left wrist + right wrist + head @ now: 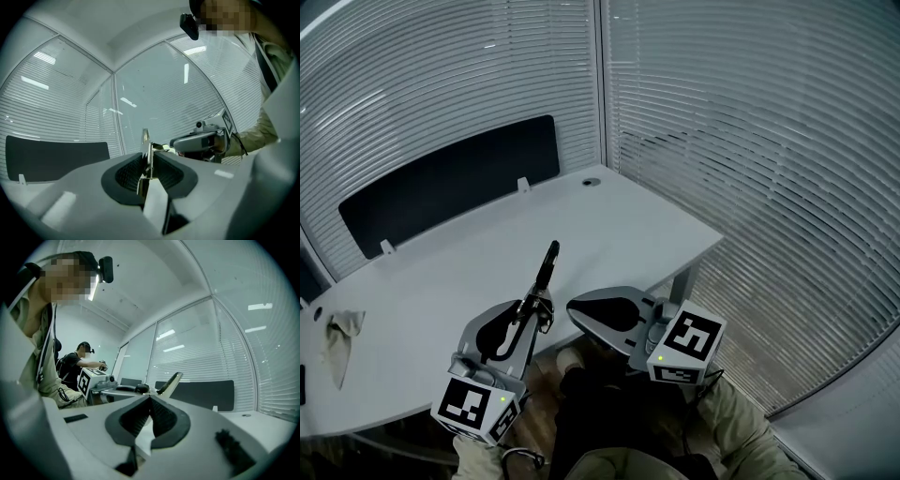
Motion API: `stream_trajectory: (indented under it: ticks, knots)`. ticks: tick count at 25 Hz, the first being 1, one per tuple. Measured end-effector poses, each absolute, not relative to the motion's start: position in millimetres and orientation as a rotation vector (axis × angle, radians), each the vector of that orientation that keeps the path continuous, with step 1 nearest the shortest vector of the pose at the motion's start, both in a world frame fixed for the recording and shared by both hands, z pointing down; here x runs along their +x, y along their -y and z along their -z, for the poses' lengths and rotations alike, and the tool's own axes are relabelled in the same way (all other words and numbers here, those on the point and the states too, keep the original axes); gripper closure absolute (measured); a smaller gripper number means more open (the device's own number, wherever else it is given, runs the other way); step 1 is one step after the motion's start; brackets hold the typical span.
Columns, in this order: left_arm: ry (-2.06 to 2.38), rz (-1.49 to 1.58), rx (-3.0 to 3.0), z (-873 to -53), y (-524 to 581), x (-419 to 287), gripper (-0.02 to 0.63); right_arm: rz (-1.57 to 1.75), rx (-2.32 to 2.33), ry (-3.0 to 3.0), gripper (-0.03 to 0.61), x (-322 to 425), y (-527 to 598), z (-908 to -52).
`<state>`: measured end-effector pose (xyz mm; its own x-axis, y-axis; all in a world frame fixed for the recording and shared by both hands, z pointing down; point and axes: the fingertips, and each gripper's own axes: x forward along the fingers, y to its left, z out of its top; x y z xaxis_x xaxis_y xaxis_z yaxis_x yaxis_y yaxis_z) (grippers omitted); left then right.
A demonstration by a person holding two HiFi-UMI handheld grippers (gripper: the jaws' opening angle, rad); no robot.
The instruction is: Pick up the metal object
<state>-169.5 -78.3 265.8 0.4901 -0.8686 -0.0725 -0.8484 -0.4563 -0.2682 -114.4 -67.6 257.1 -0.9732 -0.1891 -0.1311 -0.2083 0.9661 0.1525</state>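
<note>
My left gripper (528,317) is shut on the metal object (546,277), a slim tool with a dark handle that sticks up and away from the jaws above the white desk (609,234). Seen from the left gripper view, the tool's metal part with a small spring (146,152) is pinched between the dark pads of the left gripper (147,159). My right gripper (576,308) hovers just right of it near the desk's front edge. In the right gripper view, the right gripper (150,400) has its jaws together with nothing between them, and the tool (169,383) shows beyond them.
A crumpled cloth (339,342) lies at the desk's left end. A dark partition panel (450,183) stands along the far edge, with a round grommet (591,182) near the corner. Blinds cover the windows (750,141). Another person (75,364) is in the background.
</note>
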Motion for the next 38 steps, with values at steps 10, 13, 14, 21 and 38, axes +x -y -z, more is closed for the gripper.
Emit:
stream_trajectory:
  ticks: [10,13,14,21,38]
  knots:
    - [-1.462,0.077,-2.454,-262.6,76.9,-168.6,0.529,-0.28,-0.285,-3.003,0.574,-115.2,65.9,-253.3]
    - [-1.463,0.082,-2.463,-265.1,75.2,-169.2,0.529,-0.304,-0.295,-3.031,0.574,-115.9,64.6,-256.4]
    - [-1.464,0.08,-2.462,-264.7,75.4,-169.7,0.529,-0.313,-0.292,-3.032,0.574,-116.7,64.1,-255.8]
    - [-1.454,0.062,-2.462,-265.4,76.8,-170.1,0.529,-0.33,-0.305,-3.036,0.574,-116.5,63.1,-258.3]
    - [-1.423,0.063,-2.476,-265.5,80.0,-142.1,0.529,-0.33,-0.322,-3.022,0.575,-91.2,66.7,-251.9]
